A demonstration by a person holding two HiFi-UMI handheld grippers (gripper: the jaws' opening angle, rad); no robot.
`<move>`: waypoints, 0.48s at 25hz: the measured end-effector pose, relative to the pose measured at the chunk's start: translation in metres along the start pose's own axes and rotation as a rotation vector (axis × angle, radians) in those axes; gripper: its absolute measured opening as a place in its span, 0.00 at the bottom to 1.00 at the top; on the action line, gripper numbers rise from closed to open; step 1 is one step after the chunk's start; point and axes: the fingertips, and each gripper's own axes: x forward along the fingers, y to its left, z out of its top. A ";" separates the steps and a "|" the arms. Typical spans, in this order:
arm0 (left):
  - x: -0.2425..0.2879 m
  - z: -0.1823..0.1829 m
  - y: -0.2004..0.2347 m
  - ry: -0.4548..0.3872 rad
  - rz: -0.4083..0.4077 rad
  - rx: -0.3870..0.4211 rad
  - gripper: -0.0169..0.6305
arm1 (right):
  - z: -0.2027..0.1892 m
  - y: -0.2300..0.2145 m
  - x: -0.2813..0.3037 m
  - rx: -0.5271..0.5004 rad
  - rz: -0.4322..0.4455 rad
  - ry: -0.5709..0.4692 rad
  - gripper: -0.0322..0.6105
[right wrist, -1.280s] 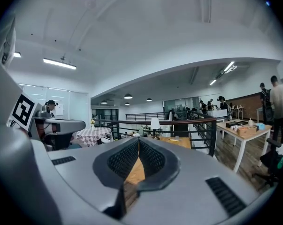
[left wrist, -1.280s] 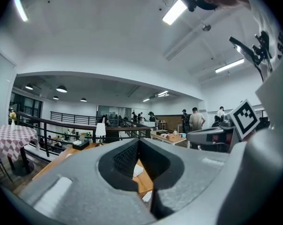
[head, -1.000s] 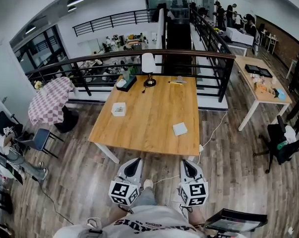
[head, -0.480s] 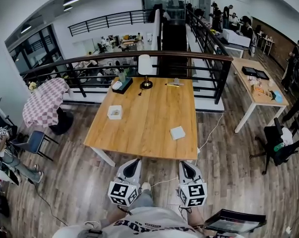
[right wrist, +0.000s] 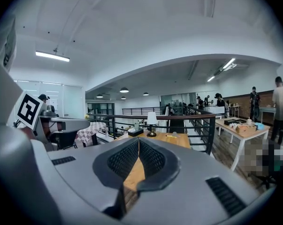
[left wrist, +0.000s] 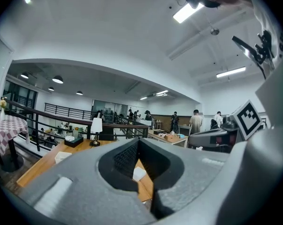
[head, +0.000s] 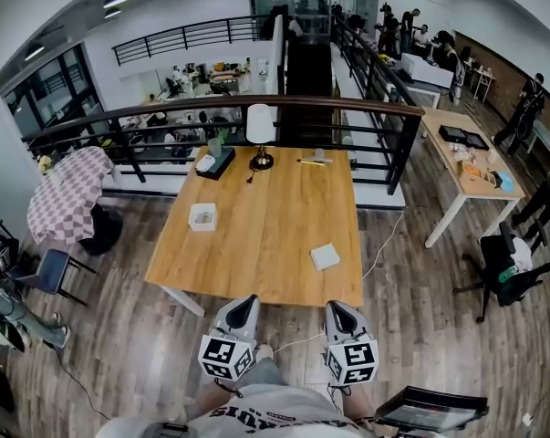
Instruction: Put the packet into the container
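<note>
Wooden table (head: 265, 199), packet (head: 325, 256) front right, container (head: 202, 216) left, left gripper (head: 245, 303) and right gripper (head: 335, 307) before it

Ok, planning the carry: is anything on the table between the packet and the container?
Nothing visible. Bare wood lies between the packet and the container; the lamp stands at the far end of the table, off that line.

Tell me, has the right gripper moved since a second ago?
Yes. The right gripper has come forward toward the wooden table; its tip now reaches the table's near edge.
</note>
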 end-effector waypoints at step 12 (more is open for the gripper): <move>0.078 0.018 0.075 -0.030 -0.083 -0.029 0.03 | 0.031 -0.009 0.097 -0.041 -0.059 0.027 0.06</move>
